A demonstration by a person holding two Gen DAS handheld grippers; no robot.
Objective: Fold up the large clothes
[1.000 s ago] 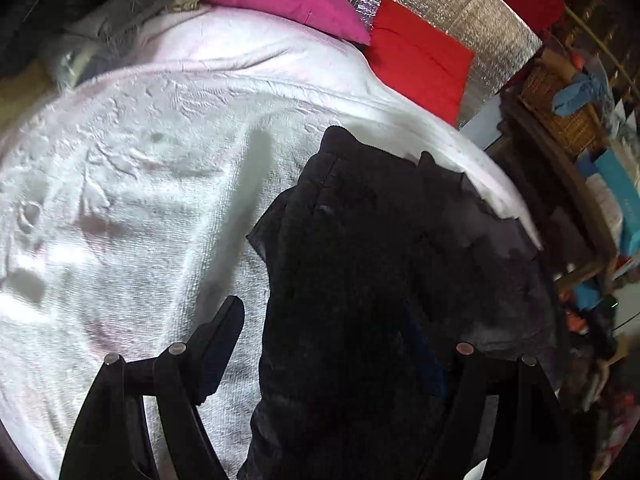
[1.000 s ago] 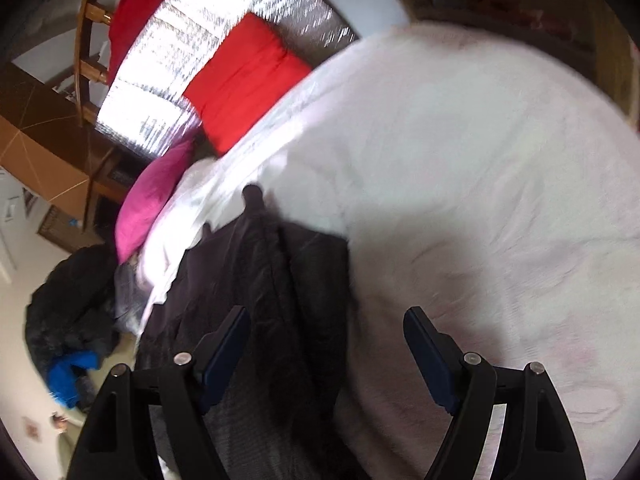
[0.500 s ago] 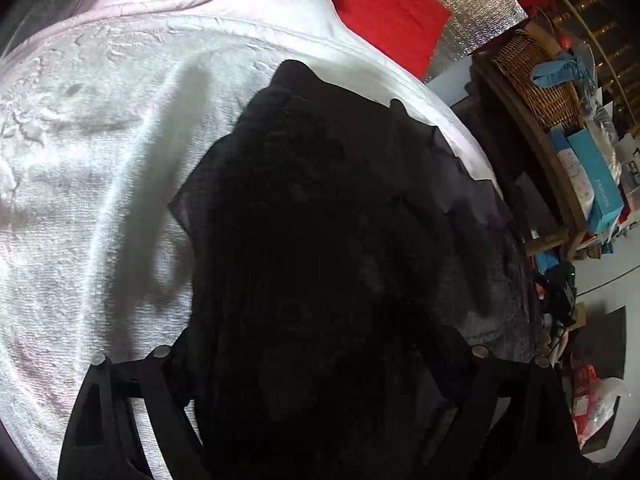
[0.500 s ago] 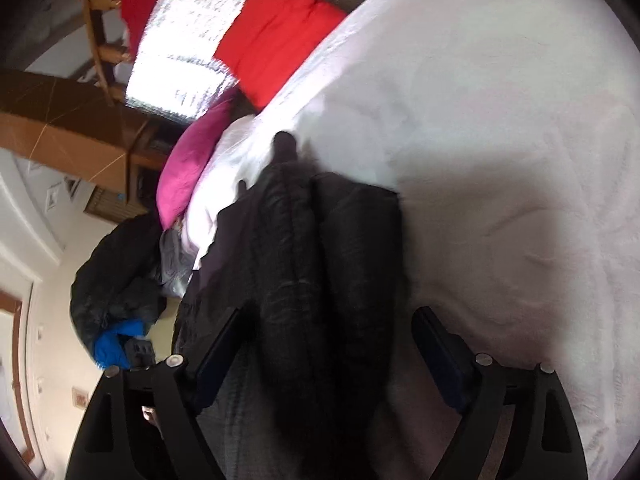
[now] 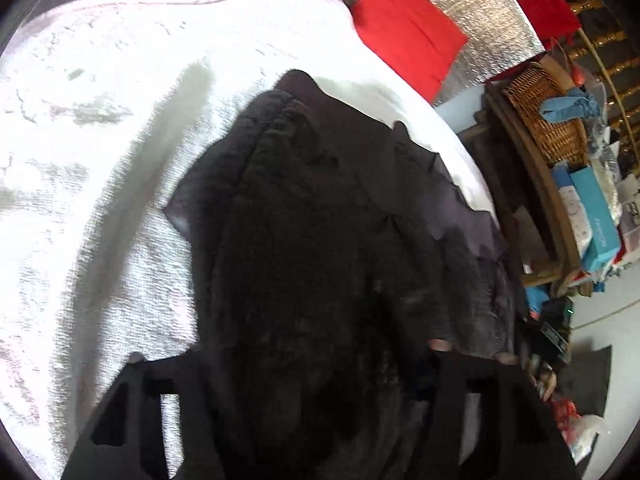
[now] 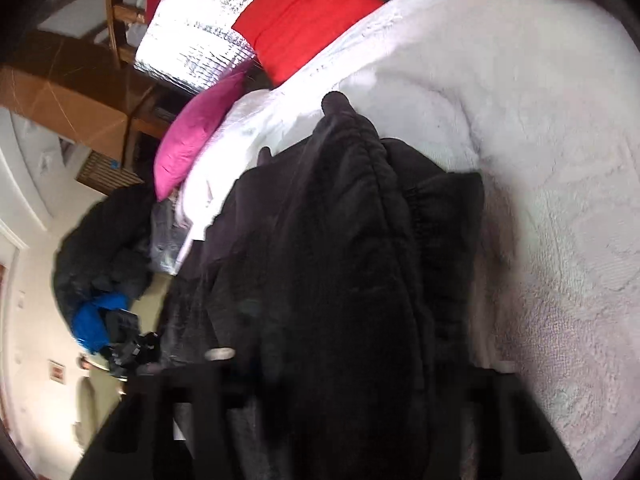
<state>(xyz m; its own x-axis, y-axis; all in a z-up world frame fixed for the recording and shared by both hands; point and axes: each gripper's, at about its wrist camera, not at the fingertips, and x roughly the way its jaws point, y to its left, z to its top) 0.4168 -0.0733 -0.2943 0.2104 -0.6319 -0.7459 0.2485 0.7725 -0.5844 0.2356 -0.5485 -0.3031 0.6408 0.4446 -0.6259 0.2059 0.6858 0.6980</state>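
A large black quilted garment (image 5: pixel 320 220) lies bunched lengthwise on the white bedspread (image 5: pixel 100 160), near the bed's edge. My left gripper (image 5: pixel 316 380) sits over its near end. Its jaws are closing with the dark cloth filling the gap between them, and the pads are buried in the fabric. In the right wrist view the same garment (image 6: pixel 352 220) runs away from me as a thick ridge. My right gripper (image 6: pixel 352 380) is also closing on it, cloth packed between its fingers and white bedspread (image 6: pixel 560 160) to its right.
A red cushion (image 5: pixel 404 32) and a pink cushion (image 6: pixel 196 136) lean at the head of the bed against a silver sheet (image 5: pixel 480 12). A wicker basket (image 5: pixel 548 120) and boxes crowd a shelf beside the bed. Dark and blue clothes (image 6: pixel 100 272) are piled off the other side.
Both grippers moved in over the black garment's near end. Their fingers, wide apart before, have drawn together with the cloth between them.
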